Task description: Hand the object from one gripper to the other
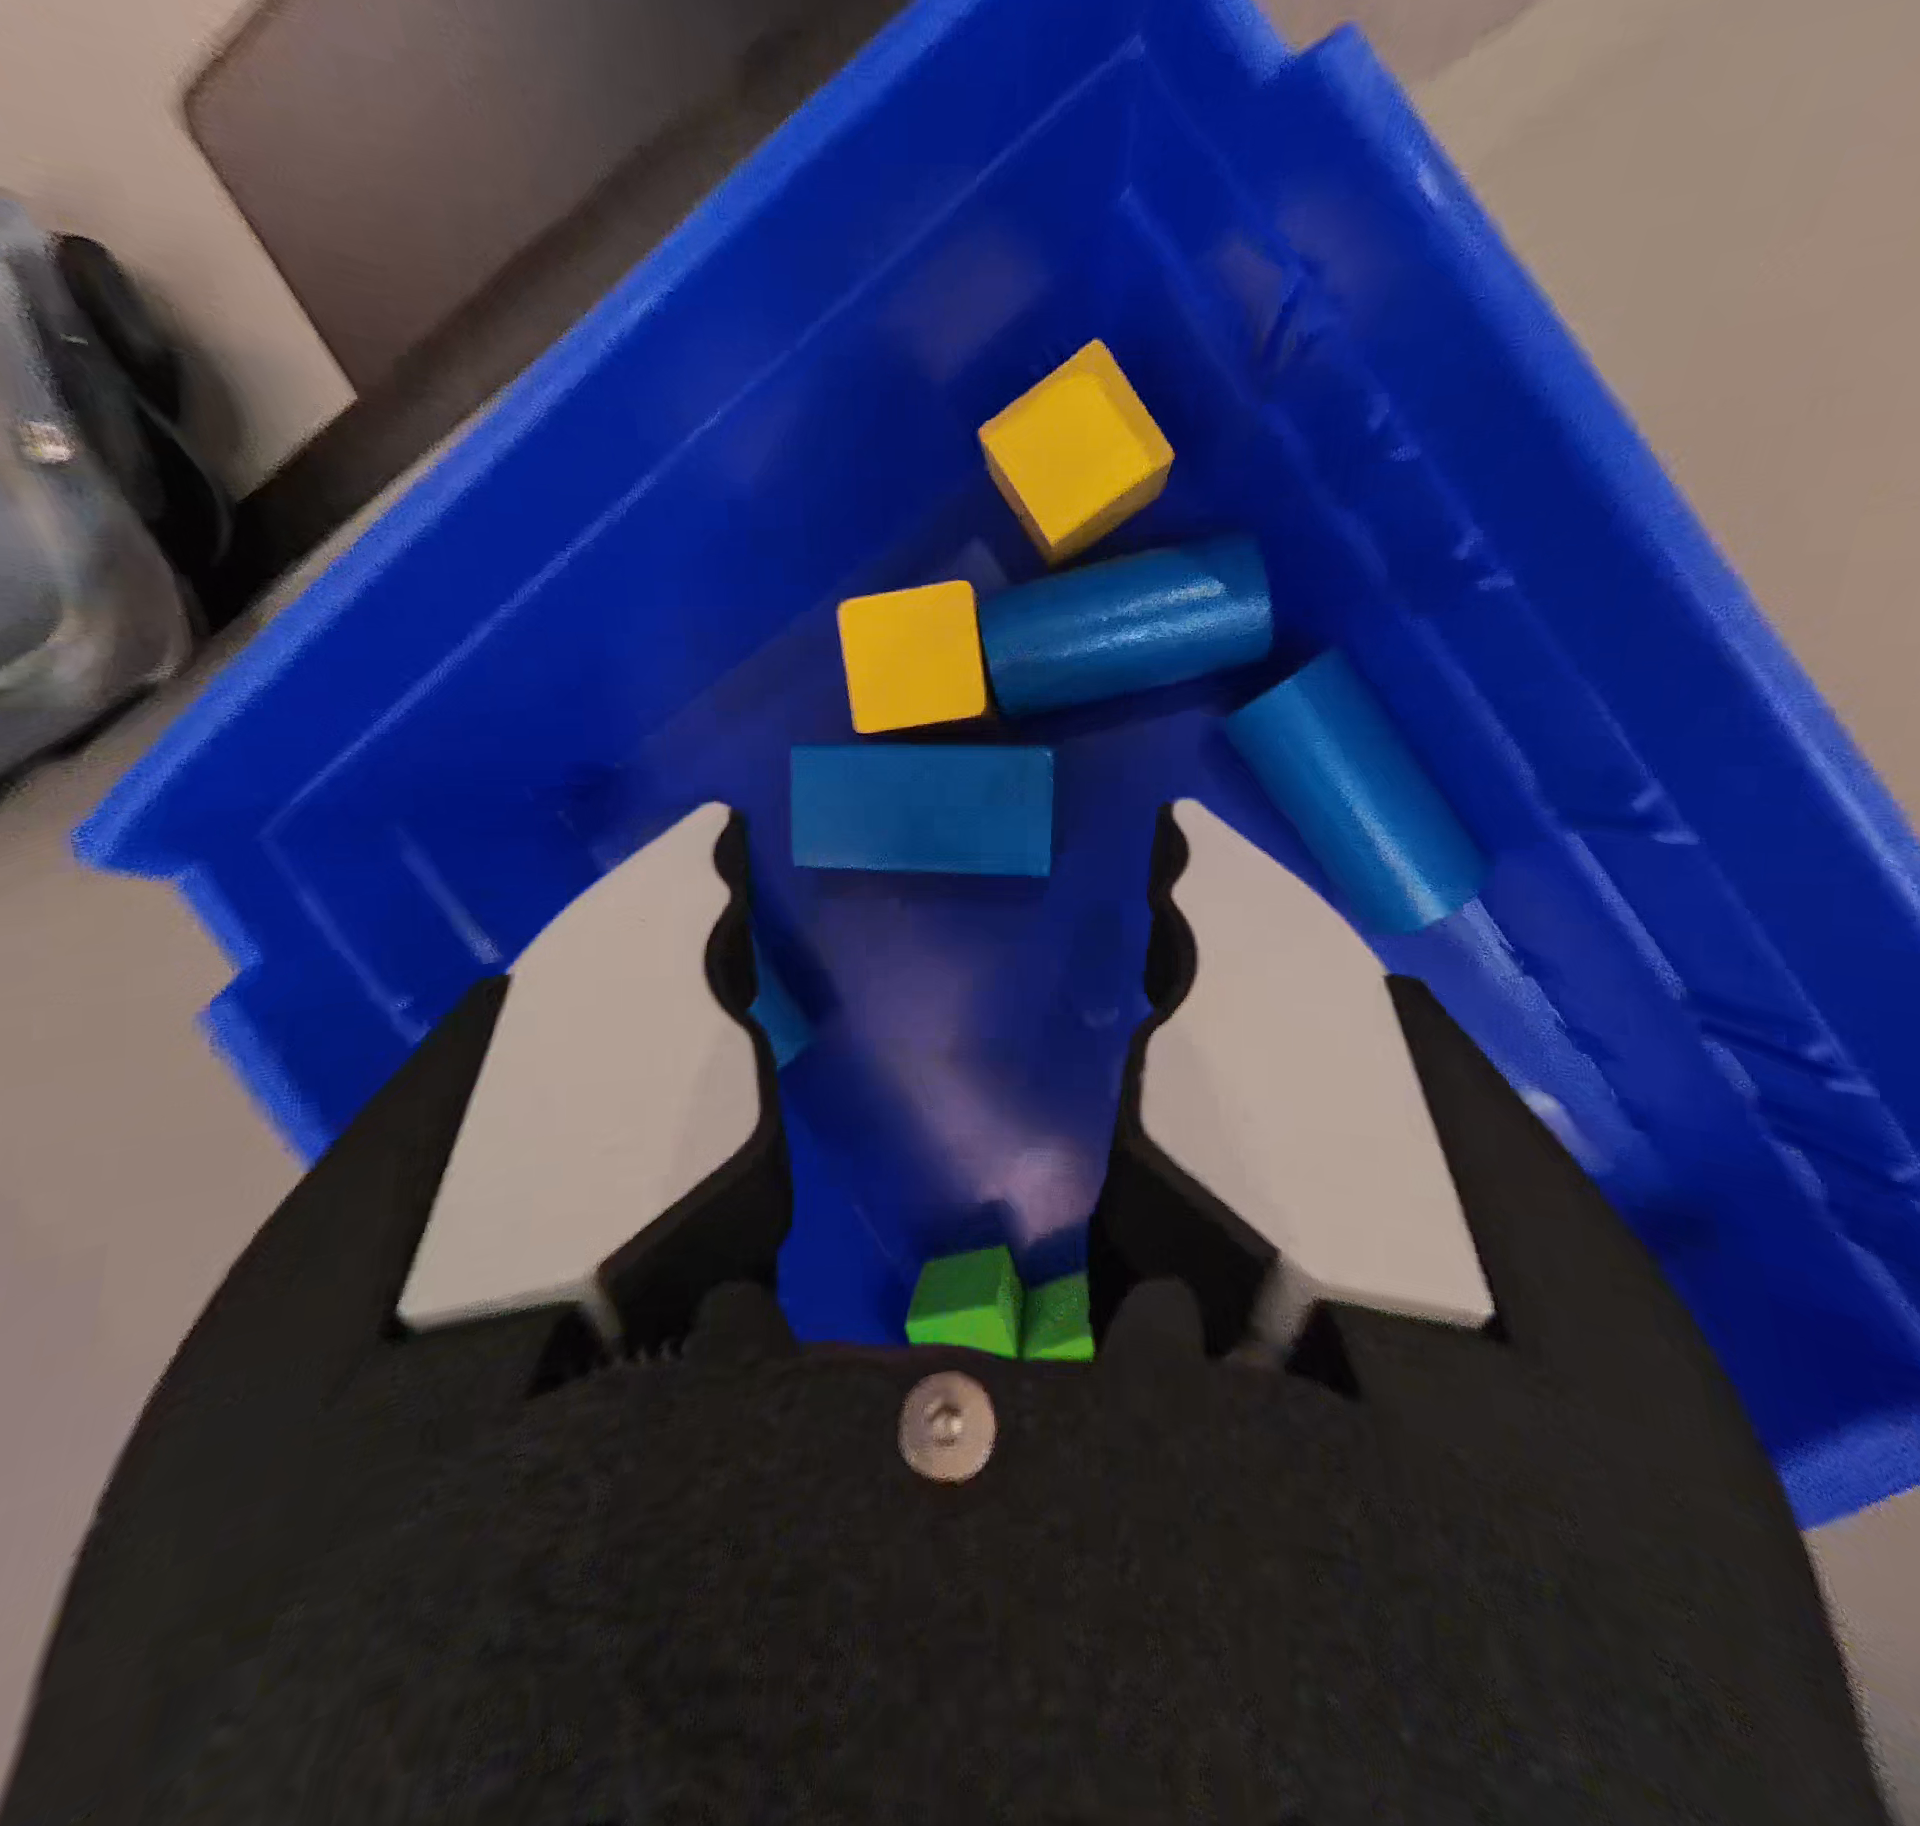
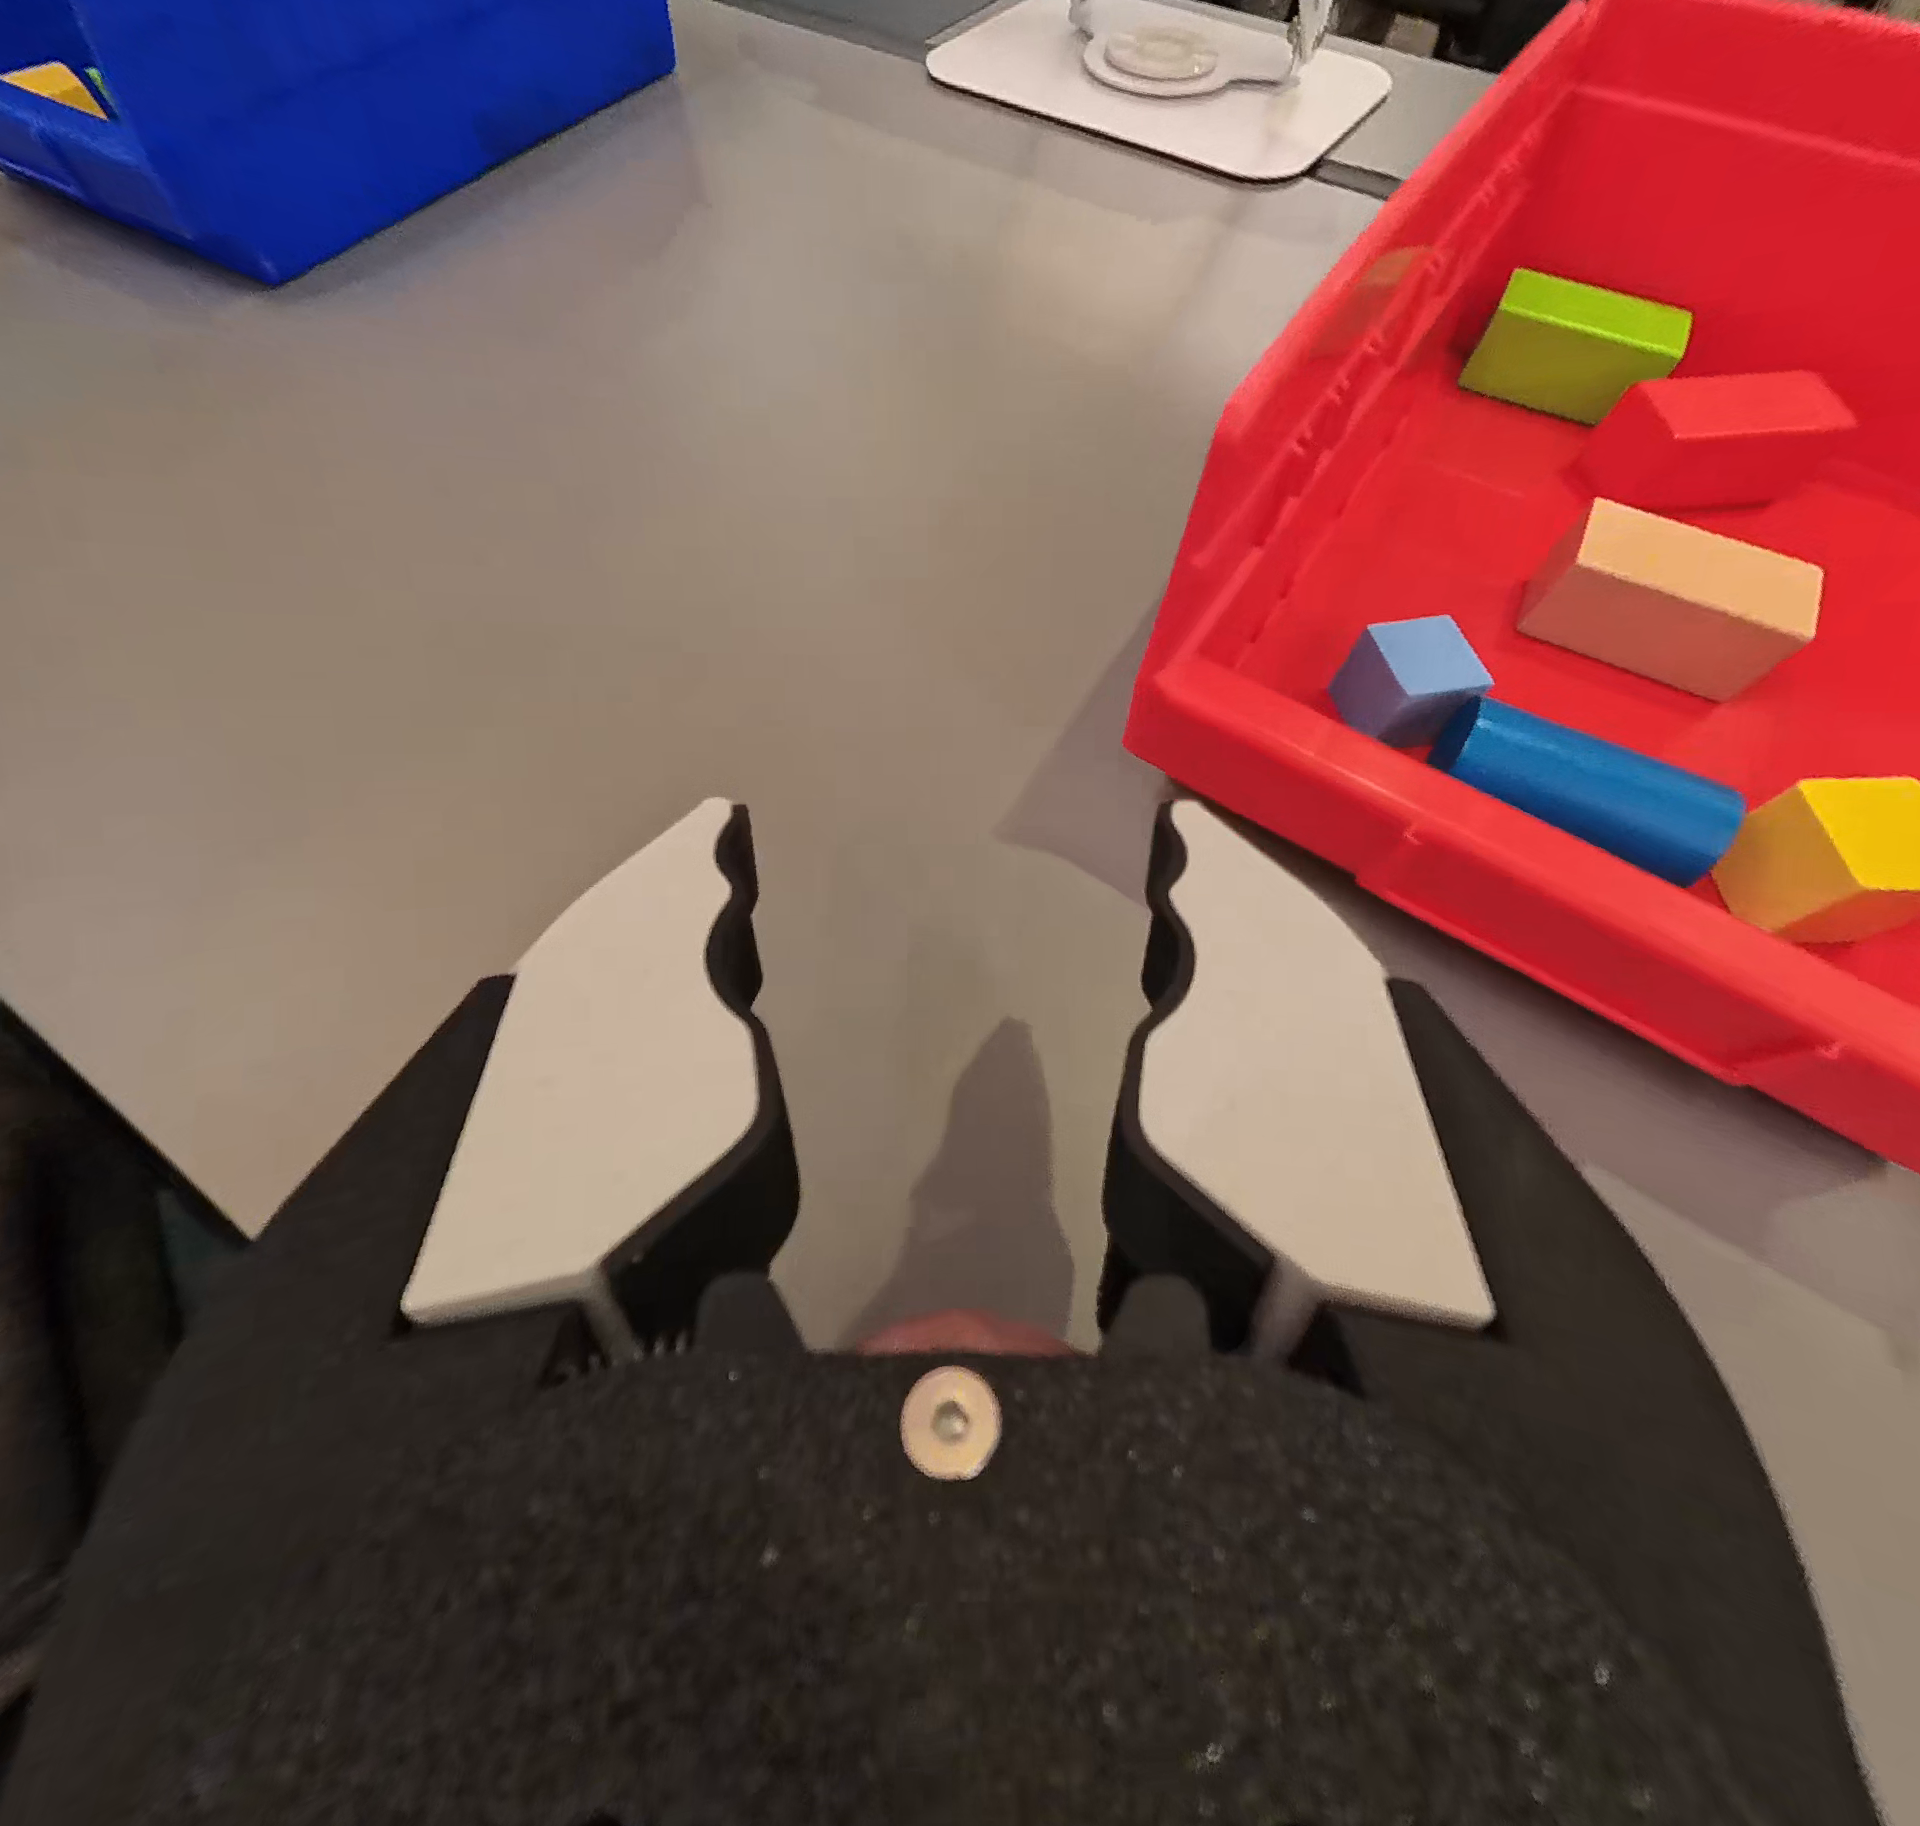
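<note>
- The left tool is spread wide and empty above the blue bin, with the blue rectangular block just ahead of its tips.
- The block touches a yellow cube, itself beside a blue cylinder; a careless pinch could catch or shove these neighbours.
- The left view is smeared, so aim may drift.
- The right tool is also spread and empty over the grey counter, beside the red bin, well apart from the blue bin.
</note>
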The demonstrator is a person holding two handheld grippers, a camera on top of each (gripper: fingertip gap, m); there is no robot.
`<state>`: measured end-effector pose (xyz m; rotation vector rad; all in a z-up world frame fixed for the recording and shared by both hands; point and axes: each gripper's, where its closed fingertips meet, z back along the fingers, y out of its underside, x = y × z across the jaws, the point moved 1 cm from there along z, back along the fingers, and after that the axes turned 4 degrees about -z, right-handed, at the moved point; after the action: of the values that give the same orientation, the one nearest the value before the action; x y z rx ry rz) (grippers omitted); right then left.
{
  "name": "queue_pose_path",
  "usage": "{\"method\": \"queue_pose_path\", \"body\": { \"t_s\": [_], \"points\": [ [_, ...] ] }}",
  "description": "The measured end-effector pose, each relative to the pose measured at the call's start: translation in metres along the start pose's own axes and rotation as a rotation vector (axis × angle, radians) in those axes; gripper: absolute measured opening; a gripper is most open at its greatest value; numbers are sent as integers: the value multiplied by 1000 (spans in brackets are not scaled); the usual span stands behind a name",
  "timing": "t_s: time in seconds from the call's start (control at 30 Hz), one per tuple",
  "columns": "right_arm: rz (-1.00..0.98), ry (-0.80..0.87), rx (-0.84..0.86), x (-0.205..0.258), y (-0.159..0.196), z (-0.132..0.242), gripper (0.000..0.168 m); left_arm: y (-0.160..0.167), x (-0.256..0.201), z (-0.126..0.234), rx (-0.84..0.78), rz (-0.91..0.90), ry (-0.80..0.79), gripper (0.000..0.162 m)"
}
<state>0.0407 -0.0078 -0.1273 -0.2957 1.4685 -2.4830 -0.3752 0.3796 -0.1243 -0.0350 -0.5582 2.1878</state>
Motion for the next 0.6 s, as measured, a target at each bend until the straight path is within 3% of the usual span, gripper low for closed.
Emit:
{"method": "queue_pose_path", "body": {
  "t_s": [0.13,0.3,0.47,0.6],
  "points": [
    [-26,4,27,-6,10,0,72,13,7,-30,112,-19,-34,80],
    [-37,4,55,-9,18,-4,71,25,9,-51,178,-26,-49,71],
    [-37,-8,51,-7,13,-7,71,28,6,-44,165,71,18,70],
    [-22,-29,32,-3,6,-10,71,23,0,-11,29,207,128,70]
  ]
}}
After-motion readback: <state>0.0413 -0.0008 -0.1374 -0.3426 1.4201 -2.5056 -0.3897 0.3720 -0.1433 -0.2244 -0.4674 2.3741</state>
